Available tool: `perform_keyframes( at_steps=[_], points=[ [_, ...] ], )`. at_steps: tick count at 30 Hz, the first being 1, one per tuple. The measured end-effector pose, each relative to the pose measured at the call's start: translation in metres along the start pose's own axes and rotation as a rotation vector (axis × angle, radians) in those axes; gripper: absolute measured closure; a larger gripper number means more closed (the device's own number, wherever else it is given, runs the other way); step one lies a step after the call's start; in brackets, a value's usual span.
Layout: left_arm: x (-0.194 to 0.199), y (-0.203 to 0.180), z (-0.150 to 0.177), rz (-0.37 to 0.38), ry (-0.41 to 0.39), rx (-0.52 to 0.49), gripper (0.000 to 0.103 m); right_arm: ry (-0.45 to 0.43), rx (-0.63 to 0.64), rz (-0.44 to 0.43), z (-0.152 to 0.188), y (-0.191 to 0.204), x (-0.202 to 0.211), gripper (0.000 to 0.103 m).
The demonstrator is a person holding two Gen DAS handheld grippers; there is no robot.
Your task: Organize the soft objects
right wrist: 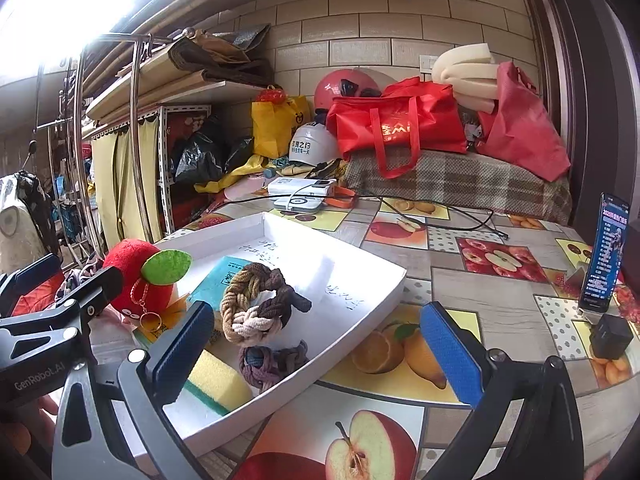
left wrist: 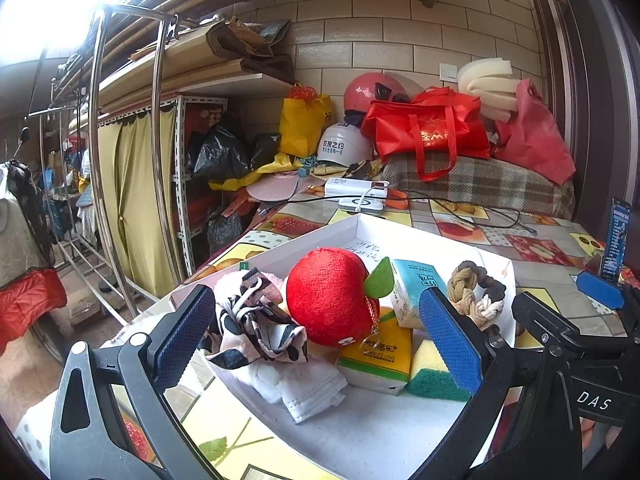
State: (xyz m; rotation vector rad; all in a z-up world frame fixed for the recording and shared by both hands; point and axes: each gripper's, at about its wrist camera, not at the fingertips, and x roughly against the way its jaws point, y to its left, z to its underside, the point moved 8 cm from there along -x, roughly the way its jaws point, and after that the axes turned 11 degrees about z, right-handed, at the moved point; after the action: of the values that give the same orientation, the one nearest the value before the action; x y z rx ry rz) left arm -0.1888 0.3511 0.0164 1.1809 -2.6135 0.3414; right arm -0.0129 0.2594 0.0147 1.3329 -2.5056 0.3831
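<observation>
A shallow white tray (left wrist: 404,236) (right wrist: 372,300) holds the soft things. A red plush apple (left wrist: 328,296) (right wrist: 132,264) lies on a yellow tissue pack (left wrist: 380,364), beside a teal tissue pack (left wrist: 412,284) (right wrist: 218,280). A spotted cloth (left wrist: 256,328) rests on a white face mask (left wrist: 304,388). Braided rope rings (left wrist: 476,292) (right wrist: 256,304) and a yellow-green sponge (left wrist: 428,372) (right wrist: 218,382) lie there too. My left gripper (left wrist: 316,340) is open, its jaws on either side of the apple. My right gripper (right wrist: 316,348) is open over the tray's right edge, empty.
The table wears a fruit-print cloth (right wrist: 480,264). A phone (right wrist: 604,256) stands at the right edge by a black cube (right wrist: 610,336). Power banks (right wrist: 300,192) and cables lie behind the tray. Bags and helmets pile up at the back; a metal rack (left wrist: 128,160) stands left.
</observation>
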Motion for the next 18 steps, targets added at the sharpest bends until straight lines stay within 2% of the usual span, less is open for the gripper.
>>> perform_keyframes(
  at_steps=[7,15,18],
  points=[
    [0.014,-0.02,0.008,0.02,0.015,-0.027,0.0,0.041,-0.023,0.014,0.01,-0.017,0.005,0.0],
    [0.031,-0.05,0.027,0.029,0.105,-0.014,0.0,-0.002,-0.008,0.022,0.024,-0.05,0.045,0.0],
    [0.035,-0.062,0.037,0.055,0.156,0.02,0.0,-0.007,0.004,0.035,0.032,-0.07,0.064,0.0]
  ],
)
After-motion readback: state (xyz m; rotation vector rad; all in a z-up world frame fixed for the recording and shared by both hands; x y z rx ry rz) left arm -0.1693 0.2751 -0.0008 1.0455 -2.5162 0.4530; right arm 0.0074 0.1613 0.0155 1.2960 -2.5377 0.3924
